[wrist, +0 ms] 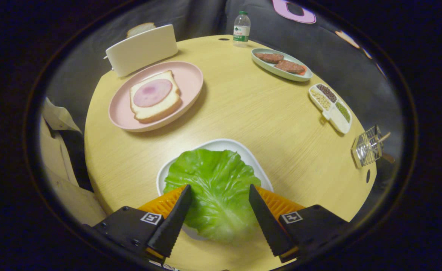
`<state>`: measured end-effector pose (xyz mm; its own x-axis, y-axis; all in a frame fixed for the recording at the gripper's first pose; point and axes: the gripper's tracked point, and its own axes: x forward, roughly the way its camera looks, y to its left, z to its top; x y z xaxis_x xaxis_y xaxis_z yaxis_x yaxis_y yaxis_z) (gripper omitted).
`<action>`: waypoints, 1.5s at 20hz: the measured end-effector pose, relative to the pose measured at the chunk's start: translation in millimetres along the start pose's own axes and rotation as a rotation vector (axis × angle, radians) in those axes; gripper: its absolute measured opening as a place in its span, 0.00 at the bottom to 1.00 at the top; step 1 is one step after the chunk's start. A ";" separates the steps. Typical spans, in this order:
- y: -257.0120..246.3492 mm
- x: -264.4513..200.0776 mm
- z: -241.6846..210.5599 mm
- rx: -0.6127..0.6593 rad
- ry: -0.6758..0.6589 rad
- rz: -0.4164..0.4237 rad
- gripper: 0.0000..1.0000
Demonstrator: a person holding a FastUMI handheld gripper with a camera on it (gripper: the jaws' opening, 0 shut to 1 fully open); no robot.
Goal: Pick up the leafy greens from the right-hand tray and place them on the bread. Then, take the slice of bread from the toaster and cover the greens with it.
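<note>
A green lettuce leaf (215, 188) lies on a white tray (221, 145) at the near edge of the round wooden table. My gripper (220, 190) is open, its two fingers standing on either side of the leaf's near part, not pressing on it. Beyond and to the left, a pink plate (190, 77) holds a slice of bread (156, 109) topped with a round slice of ham (152, 92). Behind that plate stands a white toaster (141, 49) with a slice of bread (141, 28) sticking out of its top.
A pale green oval dish (260, 63) with two meat patties sits far right, a water bottle (241, 28) behind it. A white divided tray (341, 124) of grains and a small wire rack (367, 146) stand near the table's right edge.
</note>
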<state>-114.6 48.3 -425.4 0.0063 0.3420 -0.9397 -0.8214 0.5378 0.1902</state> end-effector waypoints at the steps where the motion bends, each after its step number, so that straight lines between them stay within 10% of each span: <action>1: 0.2 0.4 -0.5 0.013 0.008 0.008 0.98; 3: -0.8 0.4 -2.5 0.038 0.014 0.008 0.97; 16: 13.8 1.1 -0.1 0.075 0.001 0.008 0.06; 30: 27.8 -49.3 42.5 0.131 -0.133 -0.026 0.06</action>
<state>-113.5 79.2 -361.7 0.1095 0.4211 -0.9004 -0.7390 0.6403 0.2095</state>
